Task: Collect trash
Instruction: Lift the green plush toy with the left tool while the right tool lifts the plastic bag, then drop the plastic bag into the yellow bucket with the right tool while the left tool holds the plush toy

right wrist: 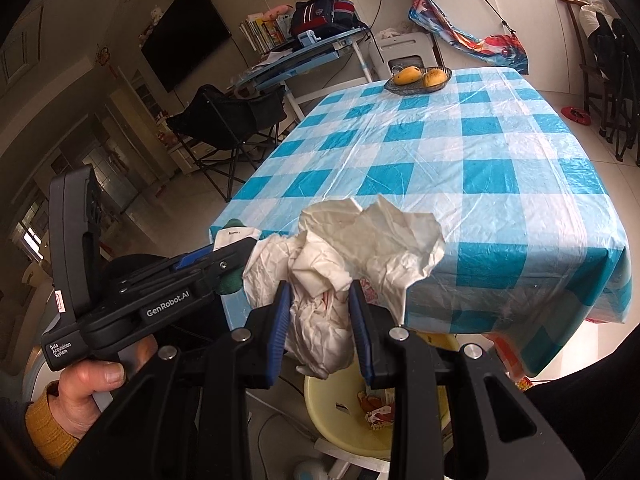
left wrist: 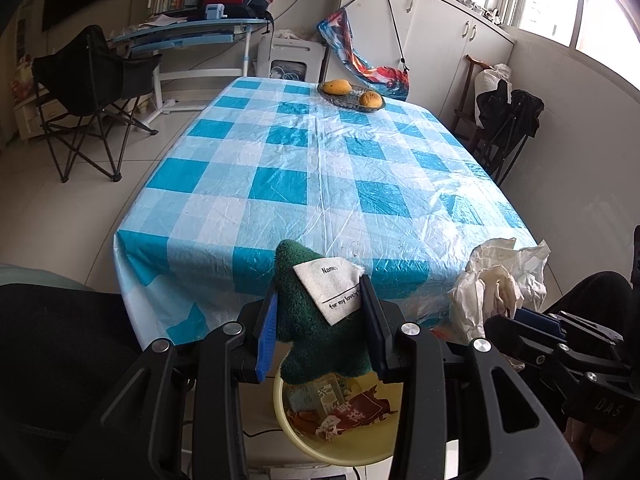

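Note:
My left gripper (left wrist: 318, 320) is shut on a dark green plush rag (left wrist: 316, 340) with a white "Name:" label, held above a yellow bin (left wrist: 332, 452) that holds wrappers. My right gripper (right wrist: 322, 320) is shut on a crumpled white plastic bag (right wrist: 352, 248), held over the same yellow bin (right wrist: 340, 424) at the near edge of the table. The bag also shows at the right in the left wrist view (left wrist: 500, 280). The left gripper with the green rag shows at the left in the right wrist view (right wrist: 236, 256).
The table with a blue-and-white checked cloth (left wrist: 320, 168) carries a glass dish with two mangoes (left wrist: 352, 94) at its far end. Folding chairs stand at the left (left wrist: 88, 92) and right (left wrist: 508, 120). A desk (left wrist: 192, 32) and white cabinets (left wrist: 432, 32) line the back.

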Demonstrator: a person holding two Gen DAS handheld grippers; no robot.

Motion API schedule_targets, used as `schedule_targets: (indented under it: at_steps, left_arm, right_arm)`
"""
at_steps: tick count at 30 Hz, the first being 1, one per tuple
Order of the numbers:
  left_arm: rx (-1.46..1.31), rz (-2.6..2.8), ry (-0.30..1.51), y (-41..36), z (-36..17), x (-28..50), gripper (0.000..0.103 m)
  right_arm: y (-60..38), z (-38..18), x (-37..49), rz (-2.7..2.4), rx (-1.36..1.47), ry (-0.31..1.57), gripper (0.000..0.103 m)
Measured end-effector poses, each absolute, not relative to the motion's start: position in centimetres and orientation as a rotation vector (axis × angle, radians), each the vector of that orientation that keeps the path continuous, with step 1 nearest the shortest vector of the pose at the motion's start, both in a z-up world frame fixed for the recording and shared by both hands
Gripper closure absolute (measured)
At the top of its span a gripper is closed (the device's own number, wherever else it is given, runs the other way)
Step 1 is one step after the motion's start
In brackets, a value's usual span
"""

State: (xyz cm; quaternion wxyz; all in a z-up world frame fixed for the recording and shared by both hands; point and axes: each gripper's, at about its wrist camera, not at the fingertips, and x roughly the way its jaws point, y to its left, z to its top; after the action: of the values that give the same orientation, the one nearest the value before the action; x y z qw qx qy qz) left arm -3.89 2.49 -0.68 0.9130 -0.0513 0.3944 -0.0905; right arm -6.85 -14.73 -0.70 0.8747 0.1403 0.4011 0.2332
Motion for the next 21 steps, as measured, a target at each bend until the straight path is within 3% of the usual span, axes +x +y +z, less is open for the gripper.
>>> schedule_targets:
  at_steps: [21]
  left_arm:
    - [-0.074,-0.180,0.861,2.1,-1.5,-4.5,0.067]
  right_arm:
    - [-13.7,-1.9,-7.1,0.474,0.258,0.919,0.073]
